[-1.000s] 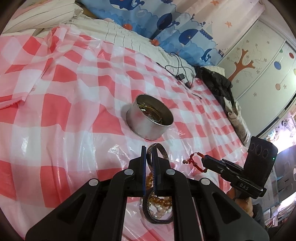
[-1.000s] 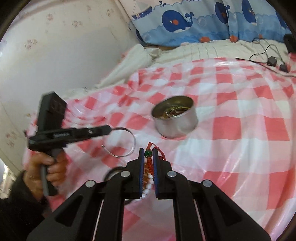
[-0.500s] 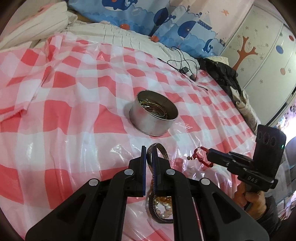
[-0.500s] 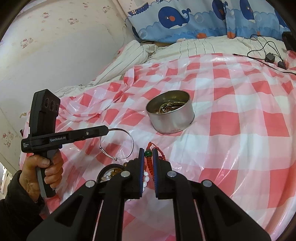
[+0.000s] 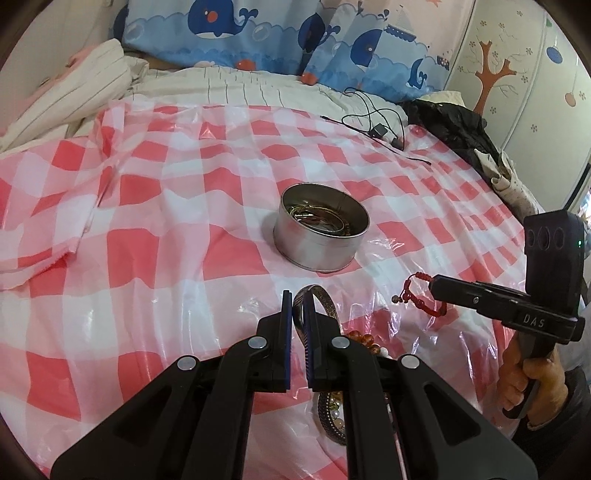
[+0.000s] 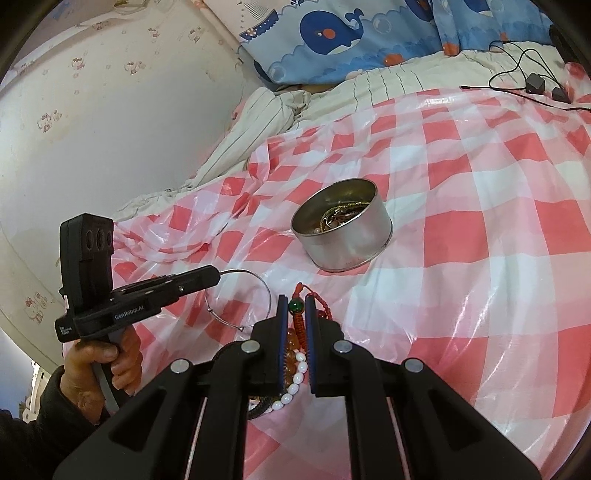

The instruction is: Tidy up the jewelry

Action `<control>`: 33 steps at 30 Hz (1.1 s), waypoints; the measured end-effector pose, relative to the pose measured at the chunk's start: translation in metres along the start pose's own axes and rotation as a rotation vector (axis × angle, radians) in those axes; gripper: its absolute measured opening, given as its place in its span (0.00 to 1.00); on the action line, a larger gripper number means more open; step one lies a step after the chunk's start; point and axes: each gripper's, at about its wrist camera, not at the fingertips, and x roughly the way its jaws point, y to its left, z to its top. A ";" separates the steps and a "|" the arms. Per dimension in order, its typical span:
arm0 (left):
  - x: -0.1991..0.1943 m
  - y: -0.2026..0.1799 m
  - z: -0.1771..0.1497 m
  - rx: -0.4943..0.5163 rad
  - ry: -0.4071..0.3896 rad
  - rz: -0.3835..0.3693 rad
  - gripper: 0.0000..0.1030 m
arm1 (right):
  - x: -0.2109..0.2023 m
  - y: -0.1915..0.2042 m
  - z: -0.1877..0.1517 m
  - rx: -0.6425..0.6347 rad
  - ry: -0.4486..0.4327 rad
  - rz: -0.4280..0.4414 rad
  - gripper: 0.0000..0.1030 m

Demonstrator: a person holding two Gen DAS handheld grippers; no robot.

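Observation:
A round metal tin (image 5: 320, 233) with jewelry inside stands on the red-checked plastic sheet (image 5: 147, 229); it also shows in the right wrist view (image 6: 345, 233). My left gripper (image 5: 298, 301) is shut on a thin metal bangle (image 5: 321, 295), seen as a wire hoop (image 6: 258, 288) in the right wrist view, held above the sheet short of the tin. My right gripper (image 6: 296, 304) is shut on a red cord bracelet (image 6: 301, 325) with a green bead (image 6: 296, 305); the bracelet also shows in the left wrist view (image 5: 417, 293). Loose bead bracelets (image 6: 291, 384) lie under both grippers.
Striped bedding (image 5: 229, 88) and whale-print pillows (image 5: 277, 33) lie behind the sheet. A black cable with a charger (image 5: 380, 127) lies at the far right edge. Dark clothes (image 5: 454, 125) are piled by the wardrobe. A wall (image 6: 110, 110) runs along the left side.
Both grippers have lifted and tilted up with their pieces still held. The tin now sits further from the fingertips in both views.

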 end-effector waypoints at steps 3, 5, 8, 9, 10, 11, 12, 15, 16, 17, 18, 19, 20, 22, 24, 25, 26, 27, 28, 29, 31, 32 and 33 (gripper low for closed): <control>-0.002 0.000 0.003 -0.005 -0.009 -0.020 0.05 | 0.000 -0.002 0.003 0.016 -0.009 0.017 0.09; -0.005 -0.002 0.008 -0.012 -0.027 -0.047 0.05 | 0.000 -0.003 0.008 0.022 -0.020 0.026 0.09; -0.012 -0.007 0.020 -0.001 -0.067 -0.070 0.05 | 0.001 -0.005 0.020 0.033 -0.043 0.044 0.09; -0.014 -0.010 0.023 0.006 -0.078 -0.067 0.05 | 0.000 -0.006 0.023 0.036 -0.051 0.046 0.09; -0.014 -0.013 0.026 0.013 -0.086 -0.062 0.05 | 0.000 -0.007 0.025 0.040 -0.055 0.047 0.09; -0.015 -0.016 0.027 0.024 -0.092 -0.054 0.05 | -0.001 -0.009 0.025 0.043 -0.055 0.045 0.09; -0.014 -0.019 0.027 0.036 -0.092 -0.044 0.05 | 0.000 -0.010 0.024 0.047 -0.046 0.033 0.09; -0.006 -0.022 0.021 0.054 -0.065 -0.021 0.05 | 0.007 -0.014 0.021 0.044 -0.005 -0.031 0.09; -0.003 -0.020 0.021 0.051 -0.056 -0.019 0.05 | 0.010 -0.014 0.020 0.034 0.010 -0.058 0.09; 0.001 -0.016 0.019 0.043 -0.042 -0.013 0.05 | 0.013 -0.013 0.018 0.020 0.024 -0.086 0.09; 0.005 -0.012 0.017 0.033 -0.028 -0.003 0.05 | 0.016 -0.013 0.017 0.010 0.039 -0.107 0.10; 0.009 -0.008 0.015 0.024 -0.015 0.005 0.05 | 0.019 -0.014 0.016 0.004 0.052 -0.119 0.10; 0.015 -0.001 0.013 0.008 0.008 0.013 0.05 | 0.023 -0.013 0.014 -0.008 0.077 -0.139 0.10; 0.027 0.009 0.007 -0.024 0.054 0.025 0.05 | 0.026 -0.011 0.010 -0.030 0.090 -0.176 0.35; 0.035 0.013 0.002 -0.034 0.087 0.036 0.05 | 0.028 -0.006 0.008 -0.075 0.097 -0.216 0.51; 0.037 0.014 0.001 -0.035 0.091 0.047 0.05 | 0.029 -0.002 0.007 -0.102 0.100 -0.235 0.51; 0.038 0.013 0.000 -0.030 0.094 0.052 0.05 | 0.030 0.001 0.006 -0.126 0.109 -0.255 0.52; 0.038 0.012 0.000 -0.023 0.096 0.055 0.06 | 0.033 0.002 0.004 -0.142 0.120 -0.276 0.56; 0.039 0.011 -0.001 -0.013 0.098 0.066 0.07 | 0.036 0.003 0.002 -0.157 0.136 -0.300 0.60; 0.041 0.010 -0.001 -0.007 0.102 0.077 0.12 | 0.040 0.002 0.000 -0.162 0.152 -0.312 0.60; 0.045 0.010 -0.004 -0.003 0.119 0.082 0.21 | 0.049 -0.002 -0.004 -0.160 0.195 -0.314 0.60; 0.048 0.010 -0.005 -0.001 0.129 0.082 0.23 | 0.052 -0.003 -0.006 -0.166 0.205 -0.323 0.60; 0.051 0.010 -0.005 0.003 0.138 0.087 0.23 | 0.054 -0.004 -0.007 -0.169 0.209 -0.327 0.60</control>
